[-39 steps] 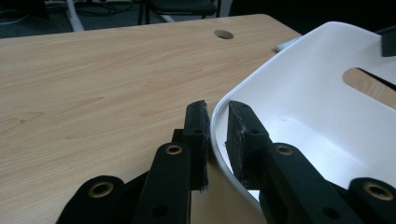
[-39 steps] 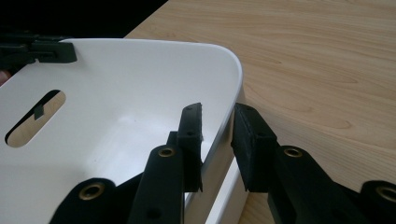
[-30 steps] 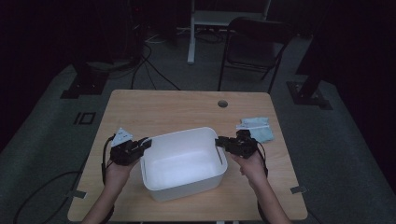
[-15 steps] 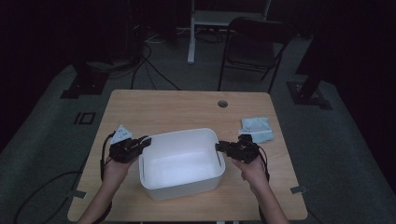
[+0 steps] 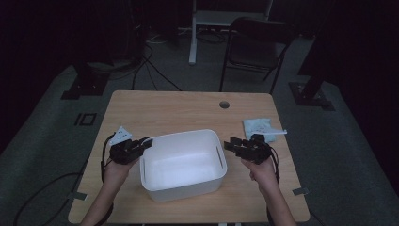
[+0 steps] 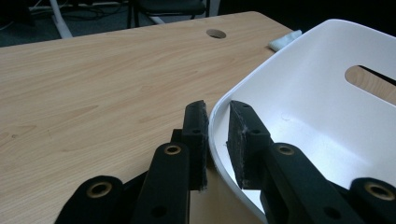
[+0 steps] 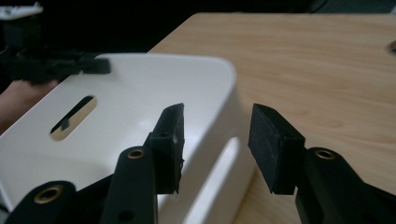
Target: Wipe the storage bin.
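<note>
A white plastic bin [image 5: 183, 162] stands on the wooden counter [image 5: 179, 110], near the front edge and a little left of the middle. It is upright and its inside looks empty. Each short wall has a slot handle.

The left hand-held gripper [image 5: 143, 143] is at the left rim of the bin. In the left gripper view its two black jaws sit on both sides of the thin white wall [image 6: 219, 116], one outside and one inside, and the pads are tight against it, so this hand-held gripper is grasping the rim of the bin.

The right hand-held gripper [image 5: 230, 145] is just beside the right wall of the bin. Its jaws have just been opening. In the right gripper view they stand clearly apart near the corner of the bin [image 7: 224, 93], and the pads do not press on the wall; this hand-held gripper is released, with a small gap to the bin in the high view.

A light blue cloth [image 5: 259, 128] lies on the counter behind the right hand, apart from the bin. A round cable hole [image 5: 224, 104] is in the counter farther back. A small white and blue packet [image 5: 121, 135] lies just behind the left hand-held gripper.
</note>
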Tool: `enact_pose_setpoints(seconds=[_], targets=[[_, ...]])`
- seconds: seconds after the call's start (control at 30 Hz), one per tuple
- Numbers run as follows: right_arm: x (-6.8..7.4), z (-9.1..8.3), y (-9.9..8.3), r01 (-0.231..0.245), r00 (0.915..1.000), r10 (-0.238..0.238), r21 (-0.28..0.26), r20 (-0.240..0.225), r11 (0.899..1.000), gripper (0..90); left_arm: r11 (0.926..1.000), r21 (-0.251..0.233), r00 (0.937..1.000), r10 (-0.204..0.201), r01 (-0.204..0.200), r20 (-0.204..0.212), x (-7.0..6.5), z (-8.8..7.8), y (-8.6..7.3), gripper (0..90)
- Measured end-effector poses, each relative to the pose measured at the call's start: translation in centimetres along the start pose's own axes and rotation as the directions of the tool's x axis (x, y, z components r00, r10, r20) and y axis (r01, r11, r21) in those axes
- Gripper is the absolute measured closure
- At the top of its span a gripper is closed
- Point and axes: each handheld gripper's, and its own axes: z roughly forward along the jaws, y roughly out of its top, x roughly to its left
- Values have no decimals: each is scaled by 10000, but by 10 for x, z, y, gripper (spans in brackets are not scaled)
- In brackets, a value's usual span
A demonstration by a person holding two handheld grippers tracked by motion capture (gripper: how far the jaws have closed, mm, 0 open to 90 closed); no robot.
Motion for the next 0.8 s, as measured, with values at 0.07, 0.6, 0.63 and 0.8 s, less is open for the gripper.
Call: enact_pose_setpoints(seconds=[0.07,0.6,0.63,0.8], targets=[[-9,-6,1,-10,9995,16,-176,302,9998,505,10000,-47,10000,-51,51,-20,0,0,0,776],[-99,-13,3,-265,9465,467,-674,3194,9974,413,9999,-110,10000,-37,37,-47,-1,0,-1,776],[-104,-11,3,-318,9428,523,-674,3292,9972,412,9999,-106,10000,-42,42,-46,-1,0,-1,776],[-127,0,4,-525,9187,810,-835,3866,9951,394,9998,-159,9999,-139,139,26,0,0,-2,774]])
